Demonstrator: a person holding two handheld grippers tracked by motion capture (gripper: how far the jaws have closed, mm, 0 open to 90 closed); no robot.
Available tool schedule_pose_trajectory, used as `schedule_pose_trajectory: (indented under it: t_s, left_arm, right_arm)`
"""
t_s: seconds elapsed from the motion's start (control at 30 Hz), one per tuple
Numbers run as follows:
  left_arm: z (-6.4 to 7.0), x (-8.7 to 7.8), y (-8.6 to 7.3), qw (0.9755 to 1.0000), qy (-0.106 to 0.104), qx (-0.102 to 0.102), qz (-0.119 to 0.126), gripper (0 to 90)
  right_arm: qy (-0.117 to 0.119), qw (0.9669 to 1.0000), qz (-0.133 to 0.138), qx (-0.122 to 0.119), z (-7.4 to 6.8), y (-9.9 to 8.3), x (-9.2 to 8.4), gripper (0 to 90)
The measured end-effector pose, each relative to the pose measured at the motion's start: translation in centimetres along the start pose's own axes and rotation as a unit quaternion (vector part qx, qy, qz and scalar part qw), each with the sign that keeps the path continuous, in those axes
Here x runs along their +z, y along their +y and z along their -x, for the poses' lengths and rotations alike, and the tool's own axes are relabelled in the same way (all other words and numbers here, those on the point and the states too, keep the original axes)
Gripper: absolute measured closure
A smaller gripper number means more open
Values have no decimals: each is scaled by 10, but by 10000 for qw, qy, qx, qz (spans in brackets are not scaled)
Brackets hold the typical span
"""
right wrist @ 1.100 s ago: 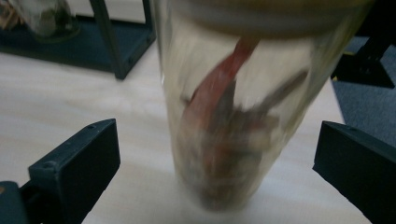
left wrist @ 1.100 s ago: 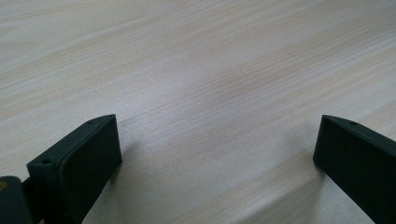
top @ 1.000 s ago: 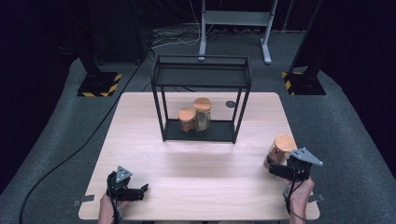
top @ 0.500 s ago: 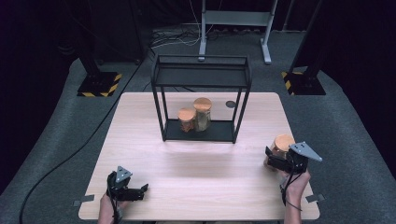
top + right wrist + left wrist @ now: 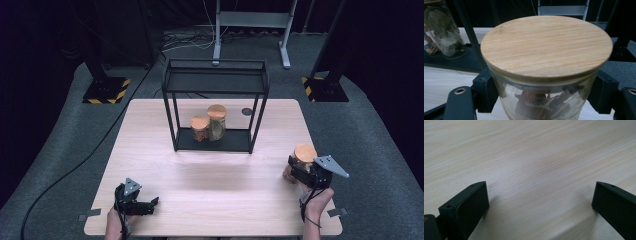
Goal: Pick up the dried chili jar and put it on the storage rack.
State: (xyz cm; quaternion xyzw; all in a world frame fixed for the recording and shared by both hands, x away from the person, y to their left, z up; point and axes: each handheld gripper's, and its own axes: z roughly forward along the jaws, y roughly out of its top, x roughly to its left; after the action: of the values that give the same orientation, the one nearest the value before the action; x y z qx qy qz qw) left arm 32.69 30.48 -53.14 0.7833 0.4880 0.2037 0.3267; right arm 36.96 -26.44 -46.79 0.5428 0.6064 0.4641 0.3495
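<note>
Your right tool [image 5: 300, 169] has just closed its jaws on the glass jar [image 5: 544, 75] with the wooden lid, near the table's [image 5: 210, 200] right edge. Your left tool [image 5: 150, 204] lies open on the table.

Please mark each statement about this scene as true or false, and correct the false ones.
1. The right gripper is shut on the glass jar with a round wooden lid. True; its jaws have just been closing and now press on the glass at both sides.
2. The left gripper holds a jar. False; its jaws stand open over the bare light wooden table.
3. Two wooden-lidded glass jars stand on the bottom shelf of the black metal rack. True.
4. The held jar has no lid. False; the wooden lid sits on it.
5. The top shelf of the rack carries a jar. False; both jars are on the bottom shelf.
</note>
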Motion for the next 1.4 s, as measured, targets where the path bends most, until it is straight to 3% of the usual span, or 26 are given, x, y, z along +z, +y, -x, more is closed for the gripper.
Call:
schedule_pose_trajectory:
  t_s: [0.27, 0.63, 1.4]
  left_arm:
    - [0, 0, 0, 10000, 0, 1, -1, 1]
    - [0, 0, 0, 10000, -3, 3, 1, 1]
    - [0, 0, 0, 10000, -27, 24, 7, 0]
  right_arm:
    - [8, 9999, 50, 133, 2, -1, -3, 238]
    - [98, 9999, 108, -51, -8, 6, -12, 239]
    - [530, 9980, 198, -297, -34, 15, -25, 240]
